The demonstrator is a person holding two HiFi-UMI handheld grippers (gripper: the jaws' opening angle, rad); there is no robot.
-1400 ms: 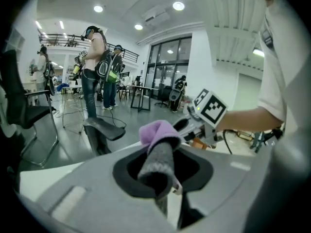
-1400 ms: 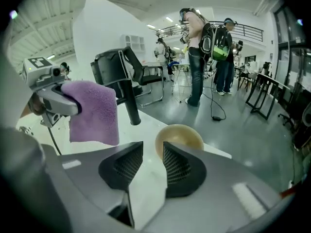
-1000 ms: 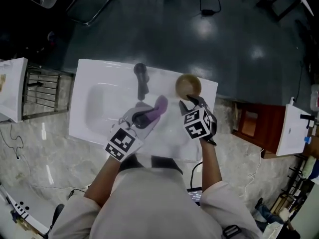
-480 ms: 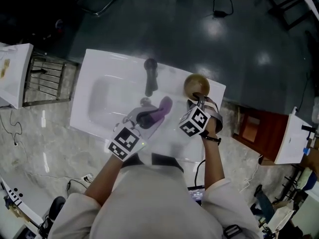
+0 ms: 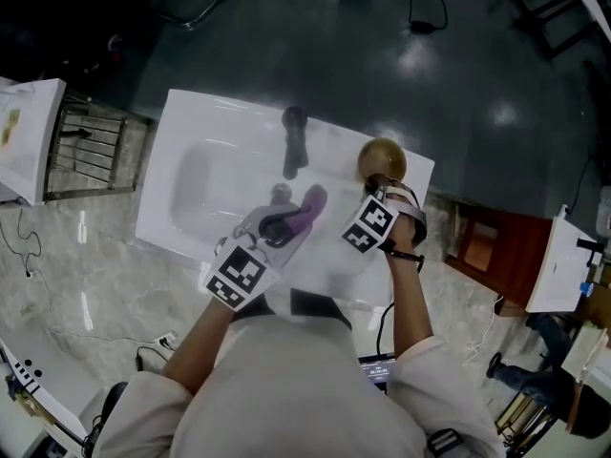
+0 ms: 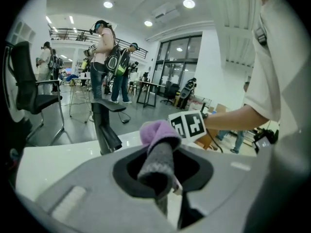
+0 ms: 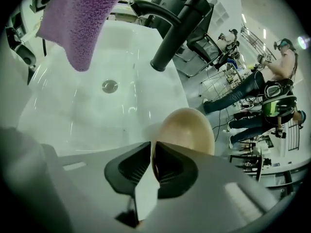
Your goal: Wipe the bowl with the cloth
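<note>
**Head view.** Over the white rectangular ceramic sink point(image 5: 181, 132), the left gripper point(image 5: 280, 225) carries the purple-and-grey terry cloth point(image 5: 307, 206) above the basin's near side. The right gripper point(image 5: 380, 185) points steeply down onto the round tan bowl point(image 5: 382, 156). The bowl stands on the sink's right-hand ledge, beside the dark metal faucet point(image 5: 294, 143). Cloth and bowl are near each other but apart.

**Left gripper view.** The jaws are clamped on the cloth point(image 6: 160, 149). Its rolled end rises between them and fills the gap, and the purple tip folds over at the top.

**Right gripper view.** The jaws have just been closing and now stand almost together, with the near wall of the bowl point(image 7: 188, 129) pinched between them. The cloth point(image 7: 82, 18) hangs at upper left over the basin, clear of the bowl.

**Step in hand.** We judge this to be securing the bowl; wiping has not begun. A thin, smooth rim may pivot in so narrow a pinch, so we would seat the pads deep on the wall before lifting. We would then tilt the opening toward the cloth and press the free purple end inside, working over the sink.
</note>
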